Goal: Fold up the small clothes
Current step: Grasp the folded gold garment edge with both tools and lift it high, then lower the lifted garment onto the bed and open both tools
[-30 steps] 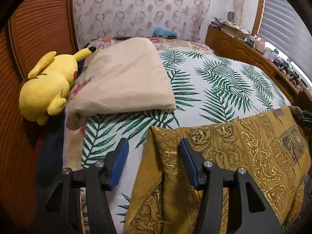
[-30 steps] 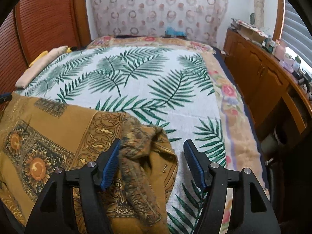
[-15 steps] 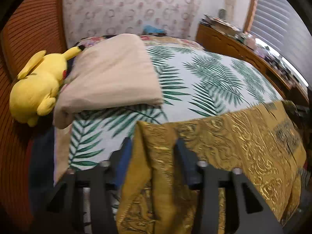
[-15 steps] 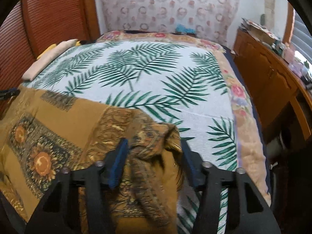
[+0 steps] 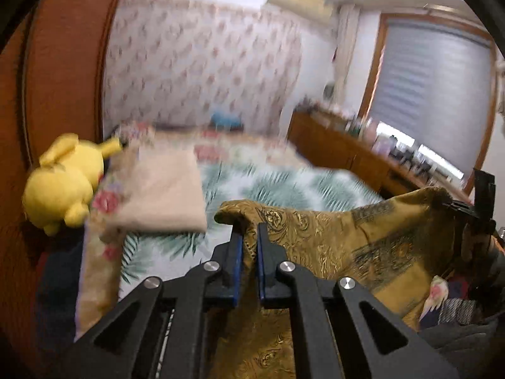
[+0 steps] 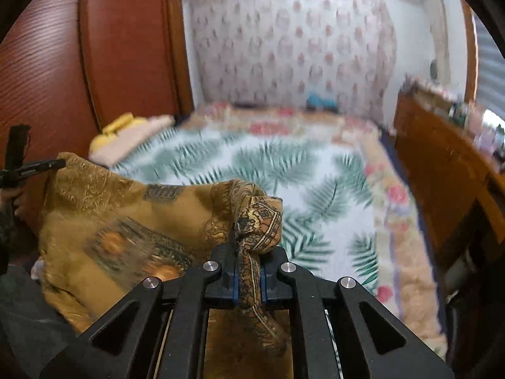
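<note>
The mustard-gold patterned cloth garment [image 5: 331, 243] hangs in the air above the near end of the bed with the white, green palm-leaf bedspread [image 6: 309, 173], stretched between the two grippers. The left gripper [image 5: 249, 240] has its blue-padded fingers pressed nearly together on one top corner of the garment. The right gripper [image 6: 249, 252] is likewise clamped tight on the opposite corner, where a bunched, darker-bordered strip of the fabric spills over and down between its fingers. At the far left side of the bed lies a folded beige cloth [image 5: 164, 195], with a yellow plush toy [image 5: 63, 186] just beside it against the reddish wooden panel [image 6: 126, 47].
</note>
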`<act>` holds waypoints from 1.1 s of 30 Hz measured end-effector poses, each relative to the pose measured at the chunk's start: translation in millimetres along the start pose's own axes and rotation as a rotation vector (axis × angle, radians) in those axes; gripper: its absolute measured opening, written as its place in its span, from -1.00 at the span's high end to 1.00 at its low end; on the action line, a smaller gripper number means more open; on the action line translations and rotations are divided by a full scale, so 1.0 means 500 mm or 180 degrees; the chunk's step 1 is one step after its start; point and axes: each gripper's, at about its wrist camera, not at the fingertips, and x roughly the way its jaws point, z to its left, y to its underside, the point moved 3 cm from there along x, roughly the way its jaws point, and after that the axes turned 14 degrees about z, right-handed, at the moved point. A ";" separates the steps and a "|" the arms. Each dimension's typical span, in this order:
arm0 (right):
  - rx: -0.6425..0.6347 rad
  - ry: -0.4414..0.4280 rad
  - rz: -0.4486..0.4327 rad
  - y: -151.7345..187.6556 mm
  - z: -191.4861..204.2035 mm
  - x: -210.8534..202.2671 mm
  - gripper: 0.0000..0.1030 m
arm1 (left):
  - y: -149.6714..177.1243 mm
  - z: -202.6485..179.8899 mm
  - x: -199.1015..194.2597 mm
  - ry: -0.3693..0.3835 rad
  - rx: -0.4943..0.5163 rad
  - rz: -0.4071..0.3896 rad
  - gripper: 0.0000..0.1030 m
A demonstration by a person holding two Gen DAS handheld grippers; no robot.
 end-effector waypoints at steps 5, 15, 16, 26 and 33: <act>-0.0055 -0.0009 -0.0413 -0.042 0.029 -0.140 0.90 | -0.053 -0.026 -0.128 0.0074 0.0103 -0.0458 0.92; -0.0409 0.0010 -0.1202 -0.180 0.087 -0.362 0.90 | -0.183 -0.049 -0.292 -0.0099 0.0348 -0.1071 0.92; -0.0438 0.0013 -0.1255 -0.192 0.092 -0.380 0.90 | -0.198 -0.052 -0.312 -0.0120 0.0381 -0.1148 0.92; -0.0739 0.0191 -0.1748 -0.293 0.135 -0.559 0.90 | -0.312 -0.048 -0.450 -0.0302 0.0497 -0.1605 0.92; -0.0764 0.0348 -0.1932 -0.360 0.128 -0.656 0.90 | -0.367 -0.057 -0.502 -0.0410 0.0592 -0.1778 0.92</act>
